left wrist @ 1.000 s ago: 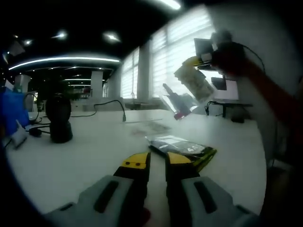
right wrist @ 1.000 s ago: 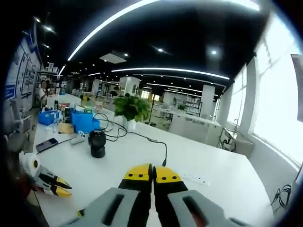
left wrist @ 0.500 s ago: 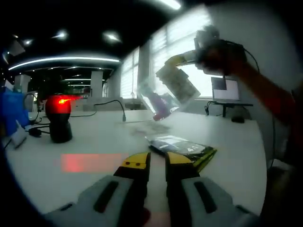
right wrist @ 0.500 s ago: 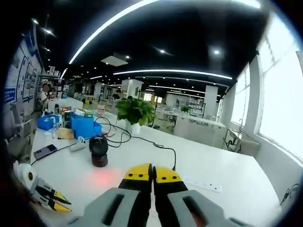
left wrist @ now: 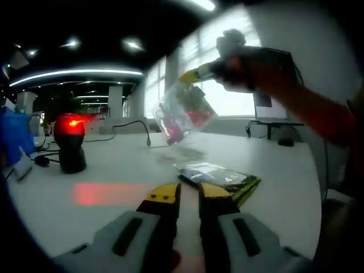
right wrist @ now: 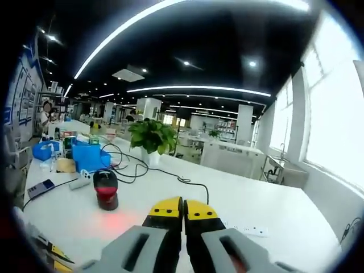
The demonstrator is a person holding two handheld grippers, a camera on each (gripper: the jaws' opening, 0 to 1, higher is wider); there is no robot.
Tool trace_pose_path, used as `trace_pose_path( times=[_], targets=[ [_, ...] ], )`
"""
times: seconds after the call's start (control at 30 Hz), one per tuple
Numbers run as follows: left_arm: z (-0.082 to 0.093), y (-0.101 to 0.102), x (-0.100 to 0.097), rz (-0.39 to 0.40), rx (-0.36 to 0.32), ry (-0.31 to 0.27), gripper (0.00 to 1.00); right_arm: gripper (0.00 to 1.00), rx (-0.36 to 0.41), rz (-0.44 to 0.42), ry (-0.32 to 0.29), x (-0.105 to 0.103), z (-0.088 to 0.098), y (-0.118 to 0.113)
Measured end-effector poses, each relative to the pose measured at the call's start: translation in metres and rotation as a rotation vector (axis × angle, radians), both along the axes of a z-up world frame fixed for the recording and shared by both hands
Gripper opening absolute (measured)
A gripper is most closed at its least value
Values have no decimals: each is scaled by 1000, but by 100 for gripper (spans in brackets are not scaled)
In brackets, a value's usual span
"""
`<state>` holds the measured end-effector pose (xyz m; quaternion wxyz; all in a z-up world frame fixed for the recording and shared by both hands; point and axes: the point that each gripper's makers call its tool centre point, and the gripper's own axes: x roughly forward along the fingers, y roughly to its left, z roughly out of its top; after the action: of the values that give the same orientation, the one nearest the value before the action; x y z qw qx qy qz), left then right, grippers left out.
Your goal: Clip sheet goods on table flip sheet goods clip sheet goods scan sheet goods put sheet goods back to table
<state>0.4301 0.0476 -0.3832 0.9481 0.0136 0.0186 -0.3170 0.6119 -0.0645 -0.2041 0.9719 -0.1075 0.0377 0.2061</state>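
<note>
Partial "4" on the flat dark packet (left wrist: 219, 176) on the table.

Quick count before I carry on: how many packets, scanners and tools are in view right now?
Packets: 2, the hanging packet clipped in the right tool and the dark packet lying flat on the table.
Scanners: 1, the scanner, with its red light on.
Tools: 2, the right tool and the left tool.
Total: 5.
</note>
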Motion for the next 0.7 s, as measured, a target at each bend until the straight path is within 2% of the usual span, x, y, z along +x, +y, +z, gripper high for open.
trace_pose_path(
  times=[0.37,0.7],
  targets=[
    [1,-2,-3,-4,1,-6,6,0,-21,-29,-43,14,-3,24],
    [2,-3,-3,-7,0,-10,6,0,16,-43,-34,28,-12,45]
  ],
)
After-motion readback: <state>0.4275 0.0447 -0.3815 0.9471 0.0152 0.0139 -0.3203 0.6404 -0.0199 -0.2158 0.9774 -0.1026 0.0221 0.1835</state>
